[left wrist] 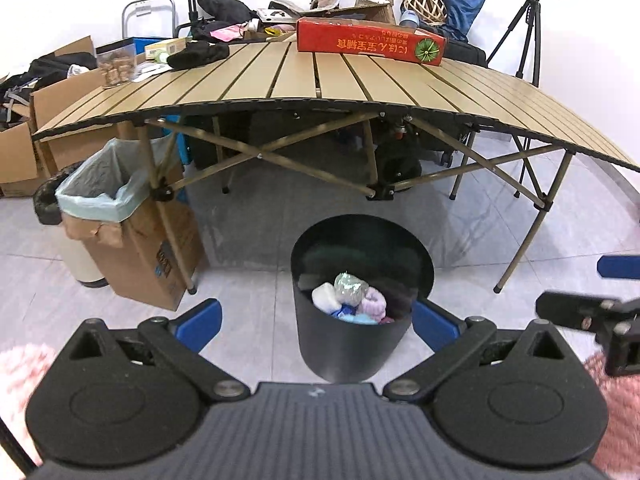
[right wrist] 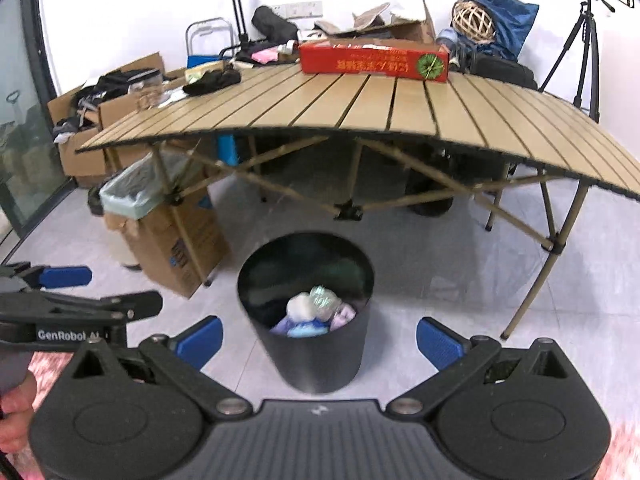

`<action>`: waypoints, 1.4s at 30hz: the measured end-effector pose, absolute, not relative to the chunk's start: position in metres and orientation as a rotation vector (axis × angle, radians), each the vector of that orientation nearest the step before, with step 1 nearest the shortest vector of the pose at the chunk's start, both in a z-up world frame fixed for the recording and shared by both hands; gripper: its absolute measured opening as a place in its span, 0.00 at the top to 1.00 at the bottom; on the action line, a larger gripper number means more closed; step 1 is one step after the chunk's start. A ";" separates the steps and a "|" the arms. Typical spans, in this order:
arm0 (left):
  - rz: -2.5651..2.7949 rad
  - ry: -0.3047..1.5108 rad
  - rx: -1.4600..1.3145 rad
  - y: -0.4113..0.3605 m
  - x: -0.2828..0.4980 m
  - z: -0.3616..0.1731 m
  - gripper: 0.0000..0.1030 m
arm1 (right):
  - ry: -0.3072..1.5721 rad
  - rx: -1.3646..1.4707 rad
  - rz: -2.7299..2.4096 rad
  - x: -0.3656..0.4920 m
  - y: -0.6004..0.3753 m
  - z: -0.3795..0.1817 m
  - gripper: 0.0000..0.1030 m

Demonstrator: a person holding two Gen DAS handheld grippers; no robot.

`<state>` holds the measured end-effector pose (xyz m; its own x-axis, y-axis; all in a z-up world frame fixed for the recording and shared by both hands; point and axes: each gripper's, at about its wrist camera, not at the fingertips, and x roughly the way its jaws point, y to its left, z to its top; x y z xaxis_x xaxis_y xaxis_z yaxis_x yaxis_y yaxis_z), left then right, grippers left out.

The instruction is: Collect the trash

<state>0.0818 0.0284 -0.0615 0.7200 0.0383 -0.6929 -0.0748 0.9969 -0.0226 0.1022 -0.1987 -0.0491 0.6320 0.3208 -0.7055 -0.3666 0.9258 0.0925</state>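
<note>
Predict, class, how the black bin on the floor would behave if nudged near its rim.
The black bin looks thin-walled with only soft wads inside, so probably light. Being tall with a narrower base, it may tip rather than slide. The smooth tiled floor might let it skid instead.

"GenRobot AI" — on the left gripper body; red box print — upside down, unreadable

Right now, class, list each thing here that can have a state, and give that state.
Left tongs: open, holding nothing.
Right tongs: open, holding nothing.
Black bin: upright on the floor, no lid, partly filled with crumpled trash.
Lined cardboard box: open at the top.
Red box: lying flat on the folding table.
</note>
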 end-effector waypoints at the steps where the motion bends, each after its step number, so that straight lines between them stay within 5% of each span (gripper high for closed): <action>1: 0.064 0.765 -0.053 0.029 0.076 -0.061 0.00 | 0.806 -0.061 0.394 0.096 -0.198 -0.050 0.00; 42: 0.031 0.742 -0.025 0.017 0.045 -0.050 0.00 | 0.831 0.017 0.312 0.058 -0.218 -0.056 0.00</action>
